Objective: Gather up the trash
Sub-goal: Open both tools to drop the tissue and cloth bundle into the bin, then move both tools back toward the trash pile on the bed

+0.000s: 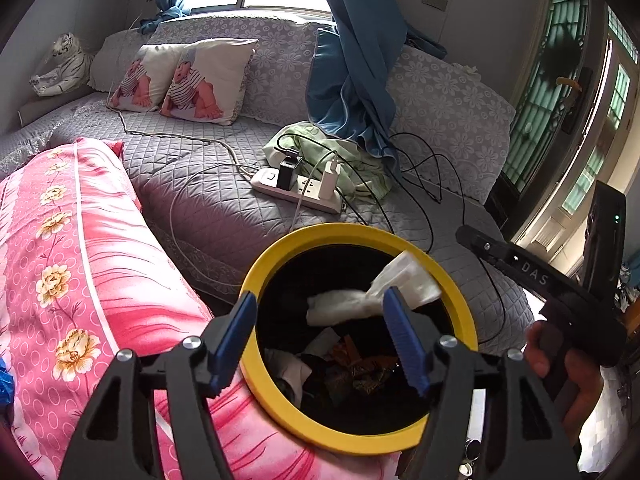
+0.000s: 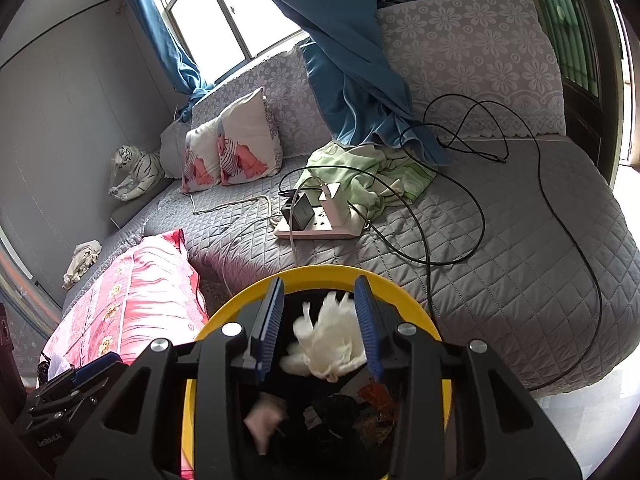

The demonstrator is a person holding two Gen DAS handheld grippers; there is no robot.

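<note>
My left hand-held gripper (image 1: 320, 336) is nearest, released, its blue fingers (image 1: 404, 336) spread over the yellow-rimmed bin (image 1: 276, 392) just below. My right hand-held gripper (image 2: 320, 328) hangs above the same bin (image 2: 320, 274), fingers apart, a crumpled white tissue (image 2: 328, 344) loose between them. Wrappers (image 1: 360, 368) lie at the bottom. Beyond both, a power strip (image 1: 296, 190) sits on the grey bed (image 1: 192, 184).

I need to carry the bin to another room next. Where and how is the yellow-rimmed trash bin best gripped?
Probably by the yellow rim of the trash bin, coming from above with one finger inside and one outside. The rim is a thin, firm ring facing up, bare on the sofa side. Avoid the stretch where the white tissue lies. The left gripper is open above the bin.
</note>
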